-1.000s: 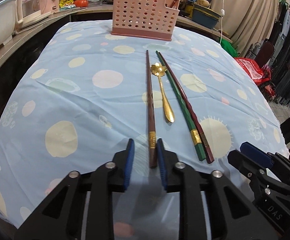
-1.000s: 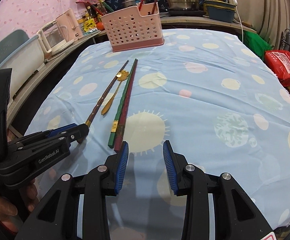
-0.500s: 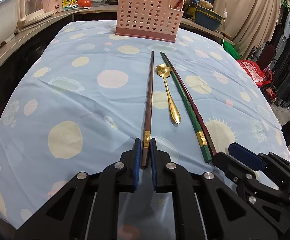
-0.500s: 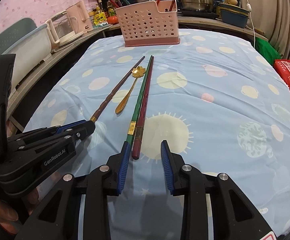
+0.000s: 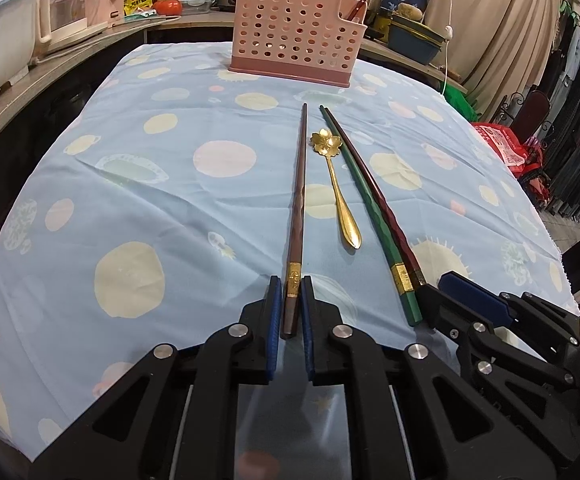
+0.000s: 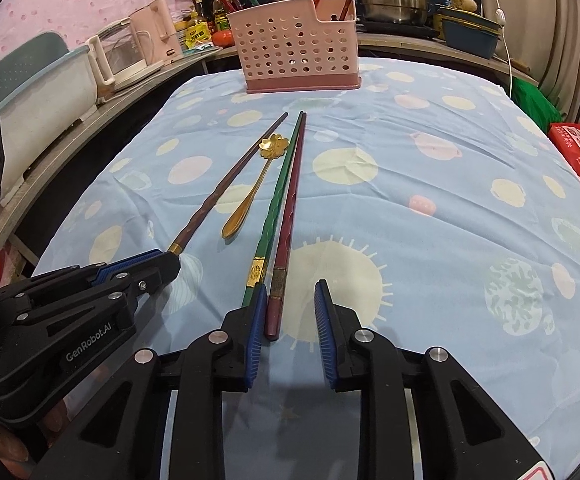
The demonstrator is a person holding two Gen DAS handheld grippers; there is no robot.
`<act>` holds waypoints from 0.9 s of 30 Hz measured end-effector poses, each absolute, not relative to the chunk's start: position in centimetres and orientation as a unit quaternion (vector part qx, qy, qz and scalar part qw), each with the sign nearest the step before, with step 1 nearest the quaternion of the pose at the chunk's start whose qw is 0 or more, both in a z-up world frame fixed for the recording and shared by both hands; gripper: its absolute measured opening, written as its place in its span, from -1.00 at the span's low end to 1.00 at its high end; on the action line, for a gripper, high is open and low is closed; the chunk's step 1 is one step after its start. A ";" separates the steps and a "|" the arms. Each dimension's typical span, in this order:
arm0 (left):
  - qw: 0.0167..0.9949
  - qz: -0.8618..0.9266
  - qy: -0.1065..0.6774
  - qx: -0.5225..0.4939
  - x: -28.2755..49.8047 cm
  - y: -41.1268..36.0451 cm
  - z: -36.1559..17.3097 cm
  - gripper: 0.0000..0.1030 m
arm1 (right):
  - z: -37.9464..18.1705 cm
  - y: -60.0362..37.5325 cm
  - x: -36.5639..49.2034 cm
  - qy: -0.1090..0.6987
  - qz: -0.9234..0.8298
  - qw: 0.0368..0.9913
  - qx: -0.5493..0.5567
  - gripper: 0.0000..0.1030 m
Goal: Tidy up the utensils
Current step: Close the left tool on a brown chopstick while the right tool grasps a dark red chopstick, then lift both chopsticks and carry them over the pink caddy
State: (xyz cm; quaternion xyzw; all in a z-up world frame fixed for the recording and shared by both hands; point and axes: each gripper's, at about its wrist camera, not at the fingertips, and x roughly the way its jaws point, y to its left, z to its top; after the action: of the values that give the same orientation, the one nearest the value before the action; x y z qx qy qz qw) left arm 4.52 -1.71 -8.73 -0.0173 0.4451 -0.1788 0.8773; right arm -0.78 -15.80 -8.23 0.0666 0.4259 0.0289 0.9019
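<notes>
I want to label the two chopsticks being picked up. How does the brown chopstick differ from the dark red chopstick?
The brown chopstick lies alone, left of the gold spoon; the dark red chopstick lies against a green chopstick. The left hand-held gripper is shut on the brown one; the right hand-held gripper is open around the red one's end. Both point toward the pink basket.

Three long chopsticks, a brown gold-banded one (image 5: 297,208), a green one (image 5: 369,208) touching a dark red one (image 5: 385,210), flank a flower-bowled gold spoon (image 5: 335,184) before the perforated pink plastic utensil basket (image 5: 293,40).
</notes>
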 end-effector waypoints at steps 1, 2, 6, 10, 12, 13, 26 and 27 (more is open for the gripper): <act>0.877 -0.179 0.445 -0.018 4.5 -1.7 -8.7 -0.81 | -8.3 -15.8 -0.7 0.425 0.029 0.902 0.065 -0.57; 0.878 -0.179 0.444 -0.018 4.5 -1.7 -8.8 -0.81 | -8.3 -15.7 -0.7 0.425 0.028 0.903 0.064 -0.60; 0.877 -0.180 0.445 -0.020 4.4 -1.7 -8.8 -0.82 | -8.3 -15.5 -0.6 0.423 0.028 0.904 0.054 -0.72; 0.877 -0.180 0.445 -0.020 4.4 -1.7 -8.8 -0.82 | -8.4 -15.5 -0.5 0.421 0.028 0.905 0.051 -0.85; 0.876 -0.180 0.447 -0.023 4.5 -1.6 -8.7 -0.82 | -8.3 -15.6 -0.6 0.422 0.028 0.905 0.054 -0.85; 0.875 -0.180 0.448 -0.023 4.5 -1.6 -8.7 -0.82 | -8.3 -15.7 -0.6 0.421 0.027 0.905 0.056 -0.86; 0.873 -0.177 0.453 -0.042 3.4 -0.5 -7.6 -0.85 | -4.8 -18.7 -3.0 0.385 0.019 0.917 0.101 -0.86; 0.874 -0.176 0.451 -0.043 3.3 -0.3 -7.3 -0.85 | -4.5 -18.8 -3.1 0.381 0.019 0.919 0.103 -0.86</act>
State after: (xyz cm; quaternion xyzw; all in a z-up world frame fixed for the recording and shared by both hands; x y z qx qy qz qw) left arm 3.28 -0.33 -7.32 -0.0429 0.4512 -0.1764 0.8738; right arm -3.13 -18.78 -4.49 0.1032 0.3810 0.0186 0.9186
